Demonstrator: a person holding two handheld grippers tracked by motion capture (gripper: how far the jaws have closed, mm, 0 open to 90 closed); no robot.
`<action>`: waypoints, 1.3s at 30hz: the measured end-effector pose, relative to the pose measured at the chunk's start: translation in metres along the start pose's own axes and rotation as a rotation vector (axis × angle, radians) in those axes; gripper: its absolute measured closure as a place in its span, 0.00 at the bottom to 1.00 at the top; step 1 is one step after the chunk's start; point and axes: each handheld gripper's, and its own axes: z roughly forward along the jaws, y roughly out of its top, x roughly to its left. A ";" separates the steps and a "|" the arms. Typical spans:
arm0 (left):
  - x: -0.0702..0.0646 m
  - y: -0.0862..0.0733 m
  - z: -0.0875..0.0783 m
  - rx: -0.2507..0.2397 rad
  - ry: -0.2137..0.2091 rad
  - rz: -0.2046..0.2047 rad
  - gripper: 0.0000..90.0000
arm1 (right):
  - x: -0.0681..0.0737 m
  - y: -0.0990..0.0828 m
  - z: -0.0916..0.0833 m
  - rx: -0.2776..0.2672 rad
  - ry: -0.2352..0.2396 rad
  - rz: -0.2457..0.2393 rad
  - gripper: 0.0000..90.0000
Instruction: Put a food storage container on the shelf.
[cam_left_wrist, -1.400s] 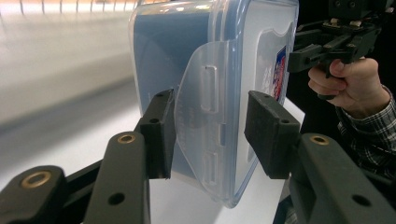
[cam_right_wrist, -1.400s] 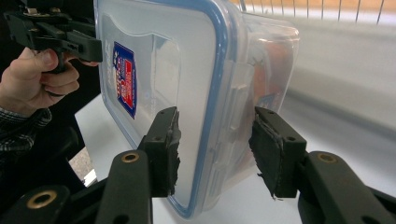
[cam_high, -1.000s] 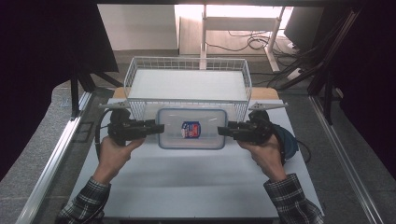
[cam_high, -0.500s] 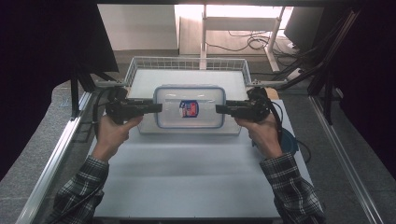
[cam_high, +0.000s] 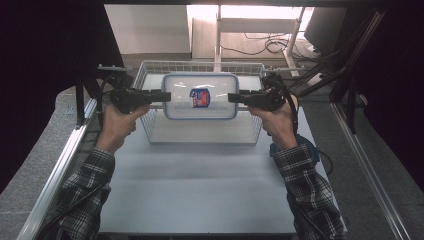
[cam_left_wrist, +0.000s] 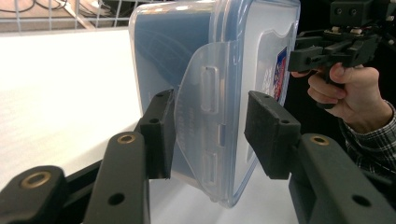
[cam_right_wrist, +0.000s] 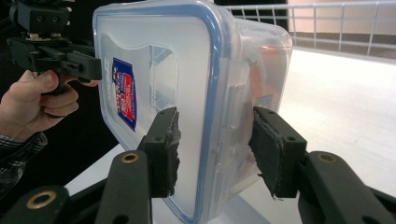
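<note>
Left gripper (cam_left_wrist: 208, 135) spread around the left end of a clear rectangular plastic food container with a blue-rimmed snap lid (cam_high: 200, 96): 1 black pad (cam_left_wrist: 159, 133) touching the container's hinged side flap, the other pad standing off from the lid side with a visible gap. Right gripper (cam_right_wrist: 215, 147) likewise straddling the opposite end, 1 worn pad (cam_right_wrist: 166, 149) against the lid face, the other just beside the clear wall, whether touching or not hard to tell. Seen from above, left gripper (cam_high: 162, 95) and right gripper (cam_high: 234, 97) level with each other, pointing inward, the container suspended between them, lid up. Red and blue printed label (cam_high: 199, 97) near the middle of the lid. Container held above a white wire basket (cam_high: 252, 131), over its rear half, well off the basket's floor. Basket resting on a white tabletop (cam_high: 200, 185). Left hand (cam_high: 120, 122) and right hand (cam_high: 277, 120) wrapped around the gripper handles, both forearms in plaid sleeves (cam_high: 305, 180). Dark cable trailing from the right gripper toward a blue object (cam_high: 307, 145) at the table's right edge. 2 aluminium rails flanking the table, grey floor beyond.
</note>
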 end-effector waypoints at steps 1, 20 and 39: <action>0.002 0.002 0.001 -0.001 -0.001 -0.003 0.60 | -0.001 0.002 0.001 -0.001 -0.001 -0.002 0.58; 0.025 0.021 0.012 -0.005 0.003 -0.069 0.59 | -0.019 0.022 0.015 -0.008 -0.020 0.039 0.58; 0.030 0.022 0.027 0.002 0.053 -0.070 0.45 | -0.019 0.030 0.025 0.022 -0.072 -0.005 0.51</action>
